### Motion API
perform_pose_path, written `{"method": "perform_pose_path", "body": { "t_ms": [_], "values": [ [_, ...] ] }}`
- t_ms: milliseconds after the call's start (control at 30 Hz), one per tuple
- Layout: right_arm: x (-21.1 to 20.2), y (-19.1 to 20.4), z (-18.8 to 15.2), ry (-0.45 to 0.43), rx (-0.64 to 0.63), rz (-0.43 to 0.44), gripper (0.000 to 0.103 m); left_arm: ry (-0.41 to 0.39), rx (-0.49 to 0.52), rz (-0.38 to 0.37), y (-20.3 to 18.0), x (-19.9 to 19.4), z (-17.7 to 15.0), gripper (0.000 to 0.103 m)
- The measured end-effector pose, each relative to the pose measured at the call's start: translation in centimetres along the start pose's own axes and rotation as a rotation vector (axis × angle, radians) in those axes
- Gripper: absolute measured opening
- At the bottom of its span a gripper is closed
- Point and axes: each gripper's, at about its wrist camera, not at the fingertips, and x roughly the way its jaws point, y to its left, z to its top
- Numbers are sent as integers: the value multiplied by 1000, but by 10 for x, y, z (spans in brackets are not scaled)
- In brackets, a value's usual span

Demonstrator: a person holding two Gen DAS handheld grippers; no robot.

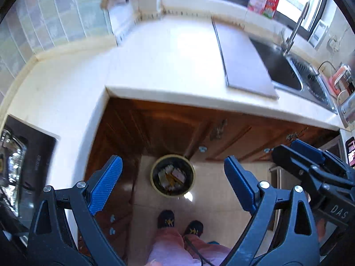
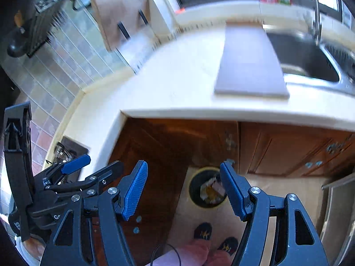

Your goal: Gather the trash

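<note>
A round dark trash bin [image 1: 173,175] with a yellowish rim stands on the tiled floor by the wooden cabinets. It holds crumpled wrappers and paper trash [image 1: 172,176]. The bin also shows in the right wrist view [image 2: 207,189] with the trash [image 2: 210,191] inside. My left gripper [image 1: 173,168] is open and empty, held high above the bin. My right gripper [image 2: 184,173] is open and empty, also high above the floor. The right gripper shows at the right edge of the left wrist view [image 1: 310,166]. The left gripper shows at the left of the right wrist view [image 2: 73,173].
A cream L-shaped countertop [image 1: 168,62] carries a grey cutting board [image 1: 241,57] beside a steel sink [image 1: 288,68] with a tap. A black stove [image 1: 24,161] sits at left. Wooden cabinet doors [image 1: 168,128] face the floor. The person's slippered feet [image 1: 179,221] stand near the bin.
</note>
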Motion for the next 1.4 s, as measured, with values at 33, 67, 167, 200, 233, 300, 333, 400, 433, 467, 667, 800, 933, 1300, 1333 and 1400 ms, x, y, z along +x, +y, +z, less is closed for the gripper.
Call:
{"method": "perform_pose_path", "body": {
  "t_ms": [33, 67, 167, 200, 233, 300, 333, 400, 433, 467, 667, 800, 933, 1300, 1333, 1400],
  "values": [
    [-10, 3, 5, -16, -9, -2, 69, -11, -2, 0, 0, -9, 3, 92],
    [-19, 7, 9, -31, -19, -4, 69, -18, -5, 0, 0, -17, 5, 92],
    [-42, 26, 15, -85, -48, -19, 70, -42, -12, 5, 1, -37, 13, 92],
    [-50, 31, 17, -101, -57, -24, 71, -48, -15, 12, 2, -43, 15, 92],
    [-58, 36, 18, -121, -69, -32, 71, -53, -16, 15, 3, -47, 16, 92],
    [-69, 43, 19, -145, -83, -46, 72, -67, -22, 17, 3, -57, 19, 92],
    [-75, 47, 19, -160, -92, -51, 72, -77, -22, 20, 5, -61, 19, 92],
    [-84, 53, 20, -180, -104, -61, 72, -101, -17, 37, 6, -68, 20, 92],
    [-89, 56, 20, -190, -110, -66, 72, -110, -15, 46, 7, -67, 19, 92],
    [-94, 59, 21, -196, -117, -68, 72, -121, -12, 55, 6, -69, 19, 92],
    [-92, 72, 18, -203, -135, -86, 73, -147, -14, 62, 7, -75, 22, 92],
    [-87, 72, 18, -205, -124, -96, 73, -148, -10, 57, 8, -73, 25, 92],
    [-86, 72, 19, -209, -118, -104, 73, -154, -4, 53, 8, -73, 26, 91],
    [-84, 75, 21, -220, -109, -133, 73, -152, -6, 46, 8, -72, 27, 91],
    [-84, 75, 21, -220, -106, -136, 73, -153, -4, 46, 8, -71, 28, 91],
    [-83, 75, 21, -221, -105, -141, 73, -155, -1, 44, 9, -70, 29, 91]
  ]
}}
